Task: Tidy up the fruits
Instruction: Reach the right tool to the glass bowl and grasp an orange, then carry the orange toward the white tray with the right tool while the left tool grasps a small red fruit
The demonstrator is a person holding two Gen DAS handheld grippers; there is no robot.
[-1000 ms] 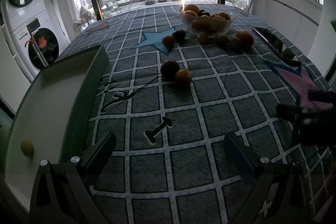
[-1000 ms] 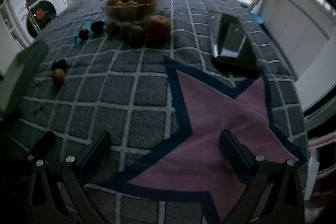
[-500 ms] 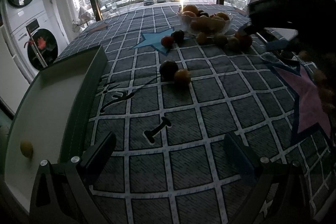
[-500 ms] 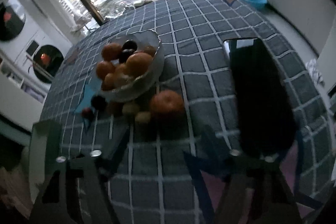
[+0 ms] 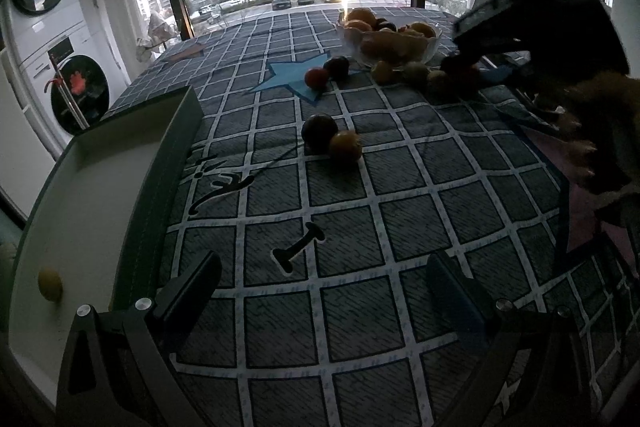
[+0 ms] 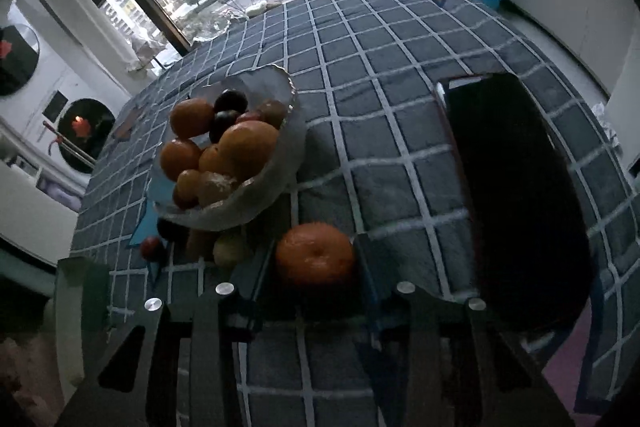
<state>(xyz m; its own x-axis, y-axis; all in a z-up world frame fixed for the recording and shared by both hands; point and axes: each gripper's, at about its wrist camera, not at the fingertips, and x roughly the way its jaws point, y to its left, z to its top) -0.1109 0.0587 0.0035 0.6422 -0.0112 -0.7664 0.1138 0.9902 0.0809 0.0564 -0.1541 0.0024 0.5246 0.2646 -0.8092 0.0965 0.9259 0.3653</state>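
A glass bowl (image 6: 294,131) heaped with oranges and plums stands on the checked cloth; it also shows in the left wrist view (image 5: 434,41). An orange (image 6: 315,259) lies by the bowl, between the two fingers of my right gripper (image 6: 308,267), whose jaws stand close on either side of it; contact is unclear. Small fruits (image 6: 230,251) lie beside it. My left gripper (image 5: 320,291) is open and empty, low over the cloth. A dark plum (image 5: 319,131) and a yellow-orange fruit (image 5: 346,145) lie ahead of it. A small yellow fruit (image 5: 50,285) sits in the white tray (image 5: 176,147).
A dark tray (image 6: 520,195) lies right of the bowl. A red fruit (image 5: 316,78) and a dark plum (image 5: 337,67) sit on the blue star. The right hand and its gripper body (image 5: 560,47) show at the right of the left wrist view. Washing machines stand at left.
My right gripper has moved forward from the pink star to the bowl and lowered around the loose orange, its jaws narrowing. The left gripper has stayed still.
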